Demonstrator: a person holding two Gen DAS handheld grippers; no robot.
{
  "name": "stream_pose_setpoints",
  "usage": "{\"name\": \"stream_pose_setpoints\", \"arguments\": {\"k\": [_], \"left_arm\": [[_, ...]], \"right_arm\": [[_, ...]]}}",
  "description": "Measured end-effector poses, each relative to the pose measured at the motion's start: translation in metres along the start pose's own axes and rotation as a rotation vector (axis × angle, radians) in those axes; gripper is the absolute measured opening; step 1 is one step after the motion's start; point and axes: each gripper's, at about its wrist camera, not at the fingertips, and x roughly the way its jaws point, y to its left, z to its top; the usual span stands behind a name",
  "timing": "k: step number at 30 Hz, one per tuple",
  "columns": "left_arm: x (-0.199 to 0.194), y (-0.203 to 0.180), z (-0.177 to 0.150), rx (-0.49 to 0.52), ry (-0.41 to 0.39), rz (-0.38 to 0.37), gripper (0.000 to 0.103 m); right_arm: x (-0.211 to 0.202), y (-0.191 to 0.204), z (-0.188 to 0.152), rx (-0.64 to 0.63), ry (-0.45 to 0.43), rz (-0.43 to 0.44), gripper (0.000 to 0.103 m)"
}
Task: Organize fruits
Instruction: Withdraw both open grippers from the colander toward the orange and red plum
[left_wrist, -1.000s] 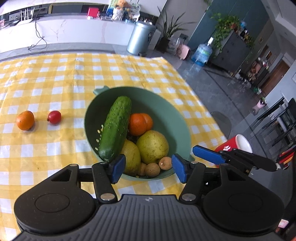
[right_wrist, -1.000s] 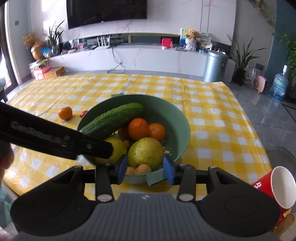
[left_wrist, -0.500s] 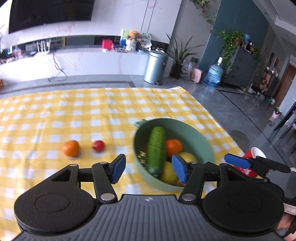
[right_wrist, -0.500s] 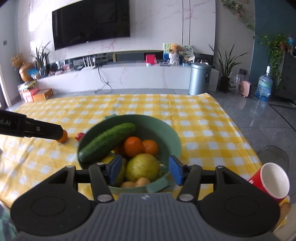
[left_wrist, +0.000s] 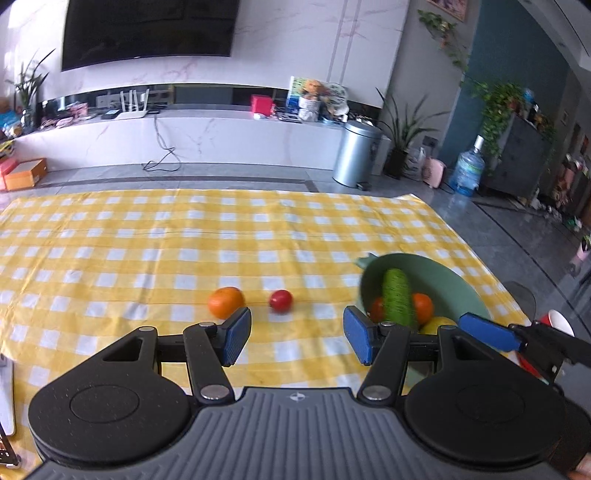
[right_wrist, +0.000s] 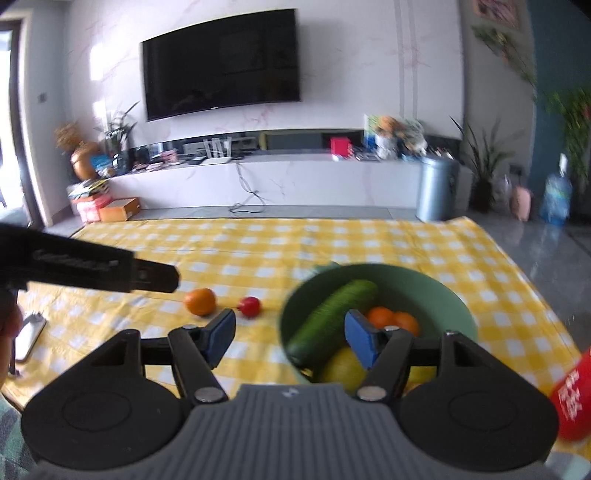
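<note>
Fruit lies across a yellow checked tablecloth in a living room. From the left: a loose orange rests on the cloth, with a small red fruit just beside it to the right, the two apart. Further right stands a green bowl holding a cucumber laid over oranges and yellow fruit. The left gripper hangs over bare cloth near the loose orange and red fruit, jaws moderately wide, gripping nothing. In the right wrist view the right gripper hovers at the bowl's left edge, its jaws opening with no fruit pressed between them; the cucumber's end shows in the gap behind. A red cup stands at the far right, near the table's corner.
</note>
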Motion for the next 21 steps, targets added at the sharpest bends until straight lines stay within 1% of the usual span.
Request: {"name": "stream_pose_setpoints", "arguments": {"k": [5,9,18,21], "left_arm": [[0.006,0.019,-0.002,-0.027,-0.009,0.0,0.068],[0.017,0.032,-0.005,-0.04,0.0,0.007,0.068],[0.044,0.051,-0.013,-0.033,0.015,0.023,0.068],[0.054,0.058,-0.016,-0.046,0.019,0.022,0.068]], "right_arm": [[0.015,0.022,0.002,-0.045,0.006,0.02,0.064],[0.03,0.034,0.001,-0.072,0.014,-0.002,0.064],[0.07,0.049,-0.006,-0.131,0.041,-0.032,0.064],[0.085,0.053,-0.01,-0.162,0.048,-0.044,0.064]]}}
